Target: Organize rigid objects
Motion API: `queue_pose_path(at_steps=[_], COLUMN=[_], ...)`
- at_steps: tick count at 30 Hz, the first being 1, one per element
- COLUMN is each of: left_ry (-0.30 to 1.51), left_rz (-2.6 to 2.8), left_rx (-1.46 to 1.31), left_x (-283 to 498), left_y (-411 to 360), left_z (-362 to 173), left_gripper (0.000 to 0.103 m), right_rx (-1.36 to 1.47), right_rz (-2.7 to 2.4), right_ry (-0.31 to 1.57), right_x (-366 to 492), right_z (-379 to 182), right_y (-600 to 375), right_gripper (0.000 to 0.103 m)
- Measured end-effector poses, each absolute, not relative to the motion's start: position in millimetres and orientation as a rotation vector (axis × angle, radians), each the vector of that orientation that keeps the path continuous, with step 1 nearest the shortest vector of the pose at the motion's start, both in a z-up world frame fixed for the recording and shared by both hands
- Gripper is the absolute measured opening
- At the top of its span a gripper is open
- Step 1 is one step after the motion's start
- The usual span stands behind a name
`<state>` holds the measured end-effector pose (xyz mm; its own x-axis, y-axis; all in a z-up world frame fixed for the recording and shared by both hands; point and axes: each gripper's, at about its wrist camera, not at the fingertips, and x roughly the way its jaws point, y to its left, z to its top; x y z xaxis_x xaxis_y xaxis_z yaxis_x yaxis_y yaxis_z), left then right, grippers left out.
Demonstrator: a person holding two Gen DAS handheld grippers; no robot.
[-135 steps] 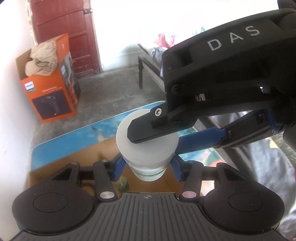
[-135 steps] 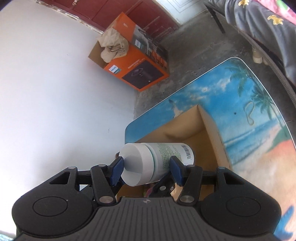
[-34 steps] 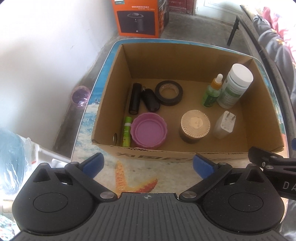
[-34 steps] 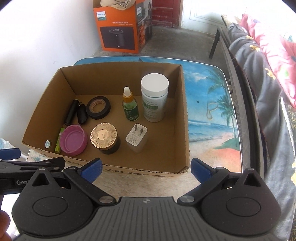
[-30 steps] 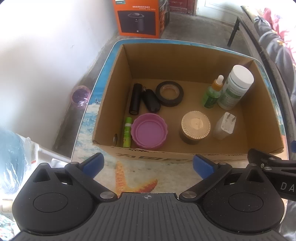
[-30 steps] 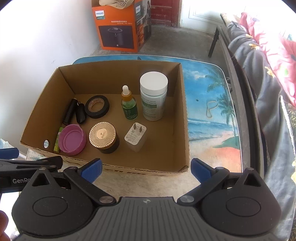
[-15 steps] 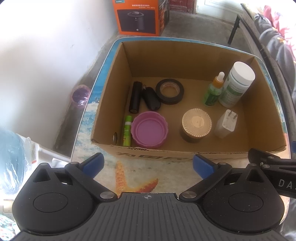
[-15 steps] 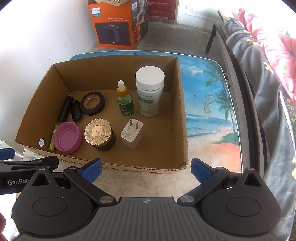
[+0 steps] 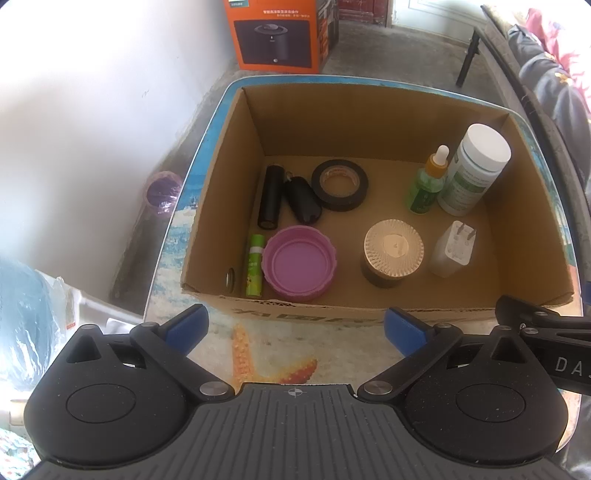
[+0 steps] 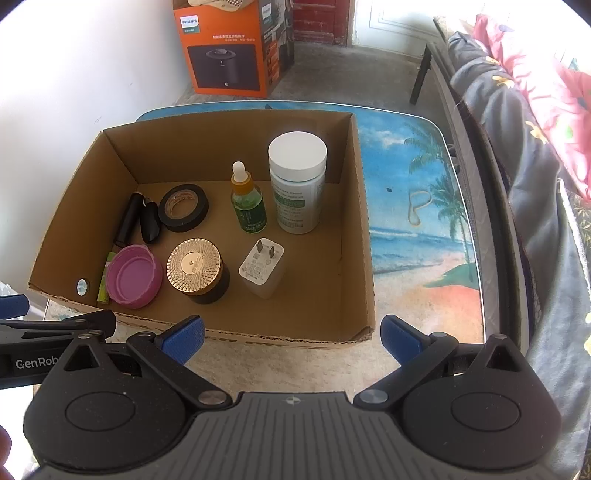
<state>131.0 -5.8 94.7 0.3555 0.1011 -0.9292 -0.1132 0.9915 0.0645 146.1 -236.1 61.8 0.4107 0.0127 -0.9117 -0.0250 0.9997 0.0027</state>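
An open cardboard box stands on the beach-print table. Inside stand a white pill bottle, a green dropper bottle, a gold-lidded jar and a white plug adapter. A black tape roll, a purple lid, black cylinders and a green tube lie at the left. My left gripper and right gripper are open and empty in front of the box.
An orange Philips carton stands on the floor behind the table. A sofa with floral cloth runs along the right. A purple cup sits on the floor at the left. The table's right part lies beside the box.
The white bottle, once held by both grippers, now stands in the box. Both grippers have opened and pulled back; in the last second they only drift slightly.
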Motion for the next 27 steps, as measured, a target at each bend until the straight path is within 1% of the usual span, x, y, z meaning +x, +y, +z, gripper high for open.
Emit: queue_pose_path(at_steps=[27], left_ry=[1.195], left_rz=[0.147], left_rx=[-0.012], left_x=[123.2], left_y=[-5.0], left_z=[95.8], left_gripper=[0.101], right_rx=[-0.001], right_rz=[0.017], right_ry=[1.15], right_x=[139.2], right_z=[61.2], right_y=[-234.3], right_gripper=[0.103])
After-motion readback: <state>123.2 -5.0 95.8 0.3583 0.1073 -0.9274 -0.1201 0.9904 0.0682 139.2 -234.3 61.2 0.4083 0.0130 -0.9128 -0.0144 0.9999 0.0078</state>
